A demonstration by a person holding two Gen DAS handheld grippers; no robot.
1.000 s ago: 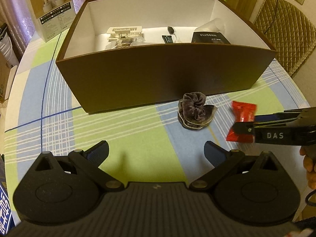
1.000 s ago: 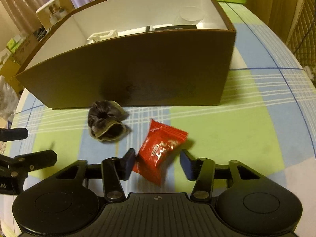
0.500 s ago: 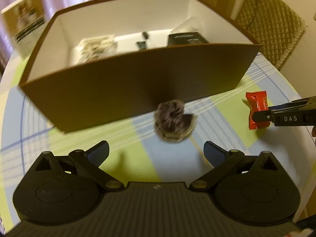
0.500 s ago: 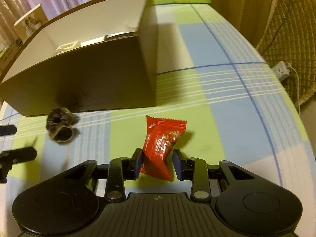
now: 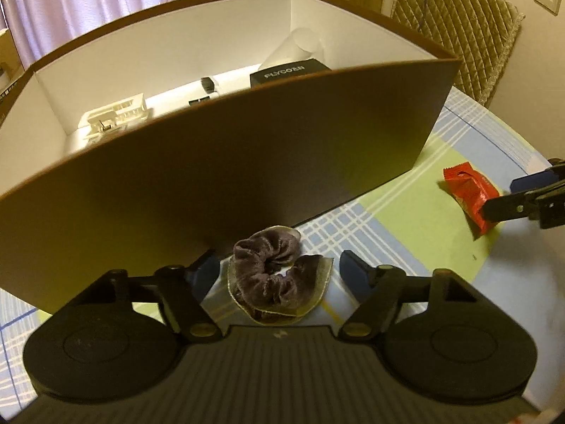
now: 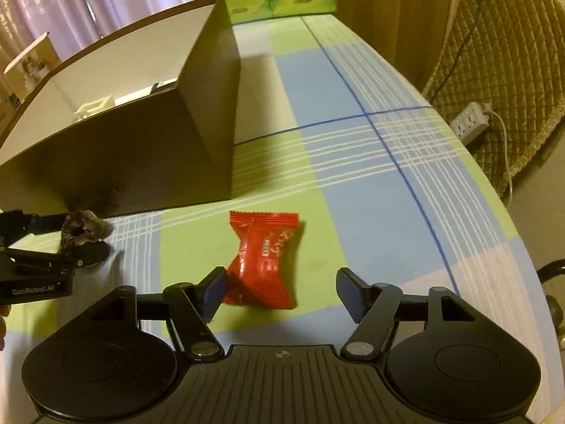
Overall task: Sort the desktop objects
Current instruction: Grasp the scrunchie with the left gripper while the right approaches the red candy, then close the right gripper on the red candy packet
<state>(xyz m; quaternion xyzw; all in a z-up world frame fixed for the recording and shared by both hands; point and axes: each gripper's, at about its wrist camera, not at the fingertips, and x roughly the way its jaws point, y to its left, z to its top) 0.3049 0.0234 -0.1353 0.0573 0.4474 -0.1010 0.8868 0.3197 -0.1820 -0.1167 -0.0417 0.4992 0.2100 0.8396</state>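
The biggest risk sits with the left hand-held gripper point(image 5: 279, 270): its left finger is tucked right against the near wall of the brown box point(image 5: 219, 176), so closing could scrape or shove the box, or catch only the gold trim of the hair scrunchie point(image 5: 277, 275) and let the soft fabric slip out on the lift. The right hand-held gripper point(image 6: 280, 291) could squeeze the red candy packet point(image 6: 266, 261) off-centre; its left finger seems to touch the slick wrapper while the right finger stands apart, so the packet might slide or twist away.

Both grippers are spread wide and hold nothing. The scrunchie lies on the table point(image 6: 370, 176) between the left gripper's fingers, just in front of the box wall. The candy packet lies on the table to the right of the box, its near end between the right gripper's fingers. Inside the box lie a white plastic holder point(image 5: 116, 116) and a black carton point(image 5: 289, 72).
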